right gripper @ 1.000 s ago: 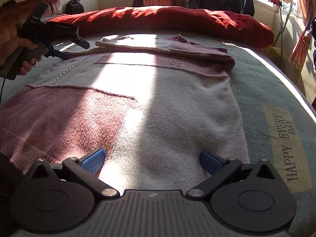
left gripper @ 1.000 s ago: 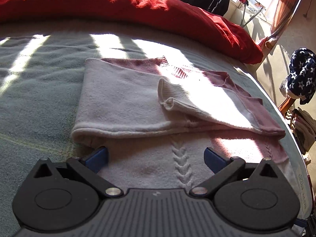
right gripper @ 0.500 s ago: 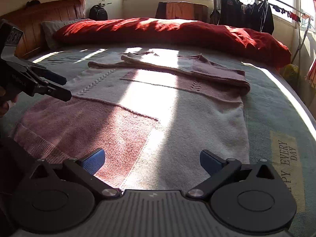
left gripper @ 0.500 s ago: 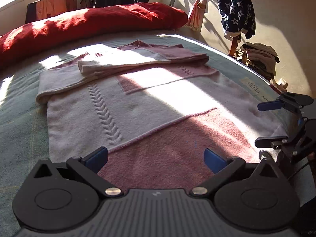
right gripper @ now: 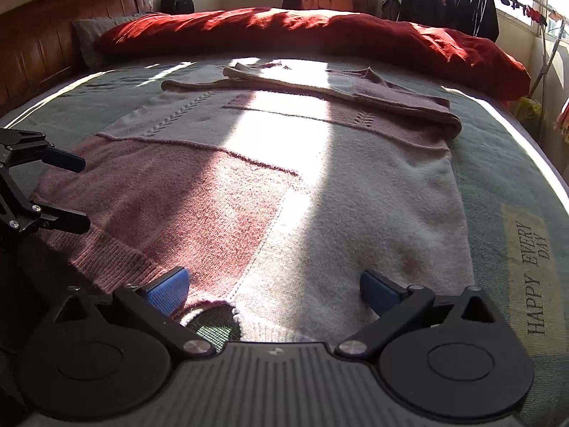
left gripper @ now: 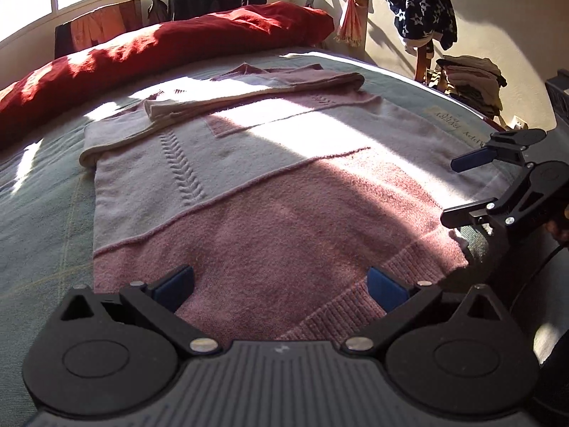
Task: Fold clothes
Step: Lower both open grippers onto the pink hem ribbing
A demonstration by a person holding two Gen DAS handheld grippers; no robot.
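A pink and white knit sweater (left gripper: 270,192) (right gripper: 284,185) lies flat on the bed, with both sleeves (left gripper: 256,92) (right gripper: 338,85) folded across its top. My left gripper (left gripper: 281,284) hovers open over the pink ribbed hem at the sweater's left bottom corner, holding nothing. It shows at the left edge of the right wrist view, left gripper (right gripper: 81,194), jaws apart. My right gripper (right gripper: 274,290) is open over the hem where pink meets white, a small curl of hem just before it. In the left wrist view the right gripper (left gripper: 453,192) stands open beside the hem's right corner.
A red duvet (right gripper: 320,32) is bunched along the far side of the grey-green bedspread (right gripper: 505,163), which carries a "HAPPY EVERY DAY" label (right gripper: 533,277). A chair with a star-print garment (left gripper: 423,10) and stacked clothes (left gripper: 469,78) stands beside the bed. A wooden headboard (right gripper: 39,46) is at the left.
My left gripper has drawn back from the folded sleeves to the bottom hem and swung to face along the sweater. The right gripper backed to the hem edge. Both stayed open.
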